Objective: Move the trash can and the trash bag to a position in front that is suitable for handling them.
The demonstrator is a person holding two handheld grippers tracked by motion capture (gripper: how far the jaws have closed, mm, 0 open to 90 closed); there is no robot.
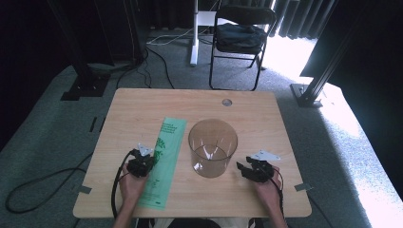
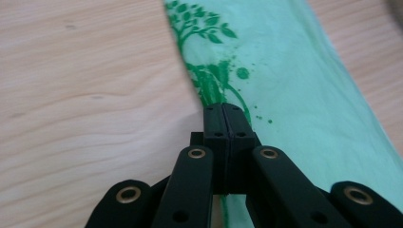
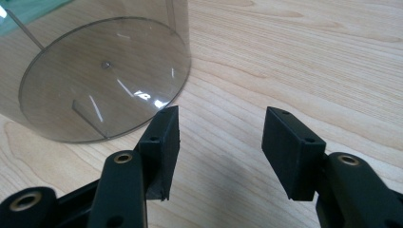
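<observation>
- The table (image 1: 142, 102) is a big, light wooden one. Everything sits on top of it.
- The clear bin (image 1: 212, 147) is a round, see-through tub that stands up straight in the middle of the table. It looks hard and smooth, so it may be slippery to hold. It is open at the top.
- The green bag (image 1: 165, 159) is the thing being worked on. It lies flat on the table, just to the left of the clear bin, folded into a long strip. It is pale green with a dark green tree (image 2: 202, 28) printed on it.
- The bag looks thin, soft and very light. It will likely flop and bend when lifted, and it could slip or tear if pulled hard. The best place to take hold looks like the edge, where a little bit can be pinched up off the wood.
- The left gripper (image 2: 223, 111) is down on the bag's left edge, by the tree print. Its jaws are pressed tight together at the tips, right at that edge. It seems to be pinching the bag there, but the bag is so thin that this is hard to tell for sure.
- The right gripper (image 3: 218, 142) rests near the bottom of the clear bin, on its right side. Its jaws are wide apart and hold nothing.
</observation>
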